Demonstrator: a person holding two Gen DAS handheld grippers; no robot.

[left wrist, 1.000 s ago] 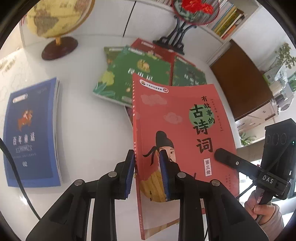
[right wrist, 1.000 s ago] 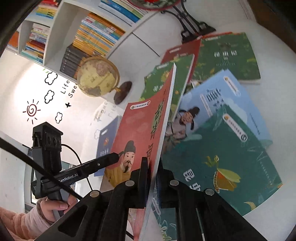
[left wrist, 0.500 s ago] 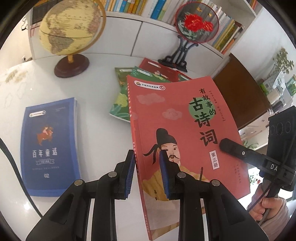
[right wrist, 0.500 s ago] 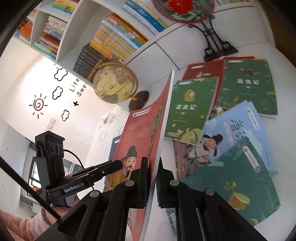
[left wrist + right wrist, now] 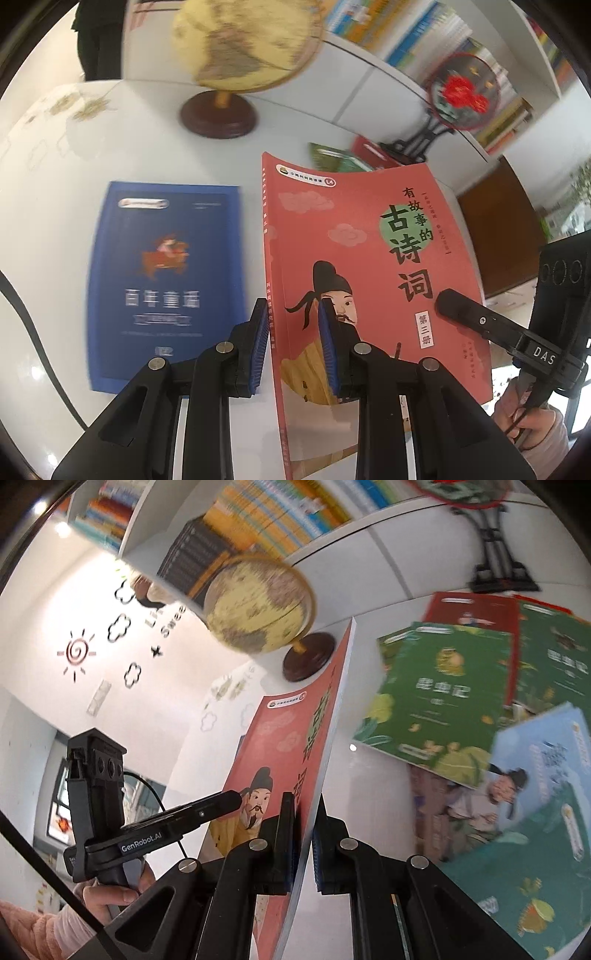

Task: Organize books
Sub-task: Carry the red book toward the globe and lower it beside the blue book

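Observation:
A red poetry book is held above the white table by both grippers. My left gripper is shut on its spine edge. My right gripper is shut on its opposite page edge; the book shows edge-on there. The right gripper's finger shows on the cover at the right of the left wrist view. A blue book lies flat on the table just left of the red one. Green books, a red book and a light blue book lie scattered at the right.
A globe on a dark round base stands at the back of the table. A round fan ornament on a black stand is behind the scattered books. Bookshelves line the back wall. A teal book lies near right.
Both grippers have carried the red book to the left, away from the scattered pile, until it hangs next to the blue book. Both grips are unchanged.

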